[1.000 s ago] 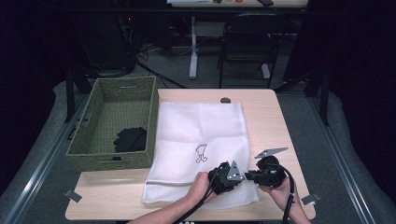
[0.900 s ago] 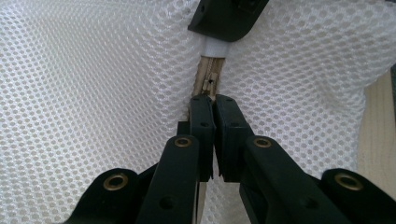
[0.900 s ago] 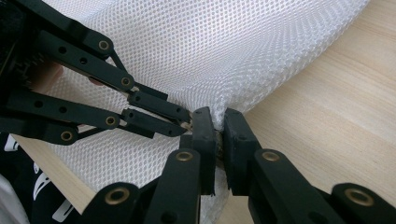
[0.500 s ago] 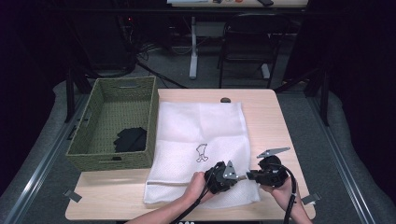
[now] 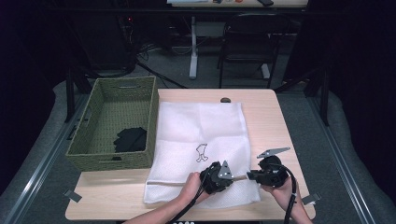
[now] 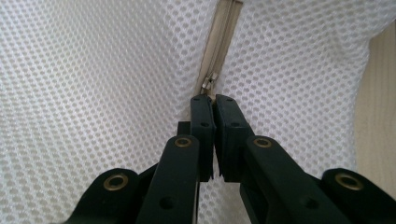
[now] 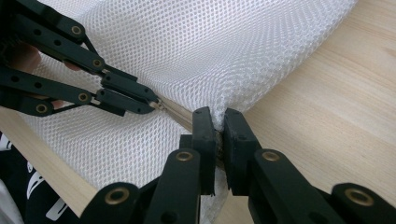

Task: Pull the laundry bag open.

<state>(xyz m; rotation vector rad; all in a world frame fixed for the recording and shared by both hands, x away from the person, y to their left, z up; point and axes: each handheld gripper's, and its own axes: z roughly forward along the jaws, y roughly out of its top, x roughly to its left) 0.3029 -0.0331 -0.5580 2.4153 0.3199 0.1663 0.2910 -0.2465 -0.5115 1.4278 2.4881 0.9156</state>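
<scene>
Where carpet lies grey, a pale wooden table under white mesh bag.

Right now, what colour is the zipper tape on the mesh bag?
Beige, against the white mesh bag. The zipper shows best in the left gripper view.

A pale wooden worktop is standing on grey floor; behind it, a dark chair and white desk leg are sitting in shadow.

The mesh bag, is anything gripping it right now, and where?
Both do: the left gripper pinches the zipper pull of the mesh bag; the right gripper clamps the bag's edge by the zipper's end.
</scene>
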